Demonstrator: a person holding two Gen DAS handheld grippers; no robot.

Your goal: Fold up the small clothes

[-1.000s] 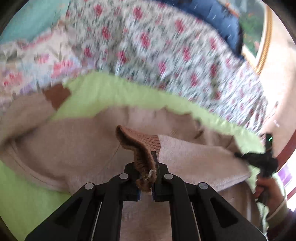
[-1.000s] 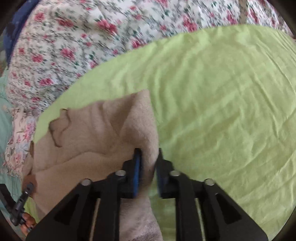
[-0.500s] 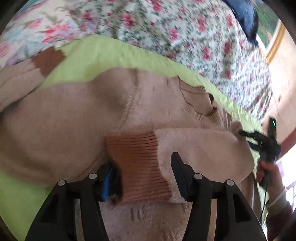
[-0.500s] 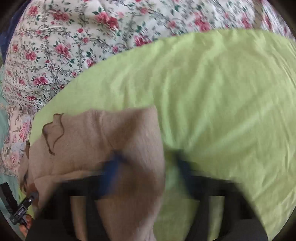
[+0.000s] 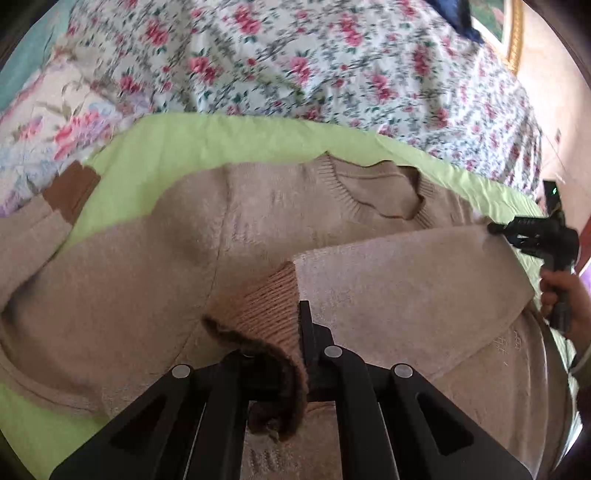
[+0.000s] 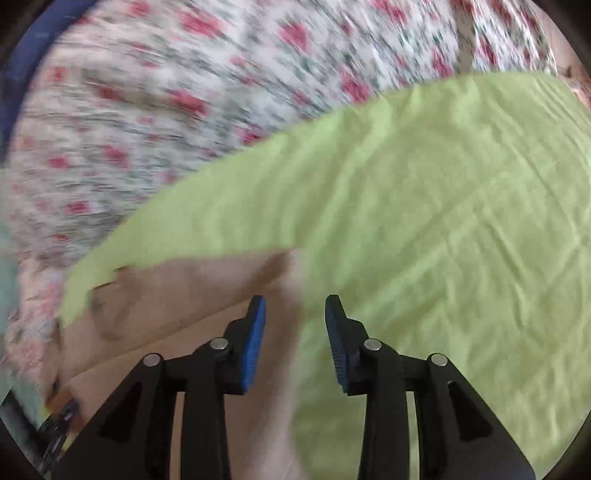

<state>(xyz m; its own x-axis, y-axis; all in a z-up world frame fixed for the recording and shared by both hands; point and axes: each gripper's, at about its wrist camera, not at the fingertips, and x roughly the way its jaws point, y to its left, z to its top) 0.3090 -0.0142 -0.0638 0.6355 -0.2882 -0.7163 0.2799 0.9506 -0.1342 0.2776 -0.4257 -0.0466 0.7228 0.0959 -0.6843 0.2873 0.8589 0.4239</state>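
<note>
A beige knit sweater [image 5: 147,280] lies flat on a lime-green cloth [image 5: 229,140]. Its right sleeve [image 5: 406,280] is folded across the chest. My left gripper [image 5: 291,354] is shut on that sleeve's brown ribbed cuff [image 5: 266,306], which bunches between the jaws. The other sleeve with its brown cuff [image 5: 72,192] lies out to the left. In the right wrist view my right gripper [image 6: 295,332] is open and empty over the sweater's edge [image 6: 207,295]. It also shows in the left wrist view [image 5: 535,240] at the sleeve's shoulder fold.
A floral bedsheet [image 5: 332,66] surrounds the green cloth [image 6: 443,221]. A dark blue item [image 5: 454,14] lies at the far side. A gold-framed object [image 5: 513,33] stands at the upper right.
My left gripper, open around the cuff half a second ago, has shut on it again. My right gripper has let go of the sweater's edge and opened.
</note>
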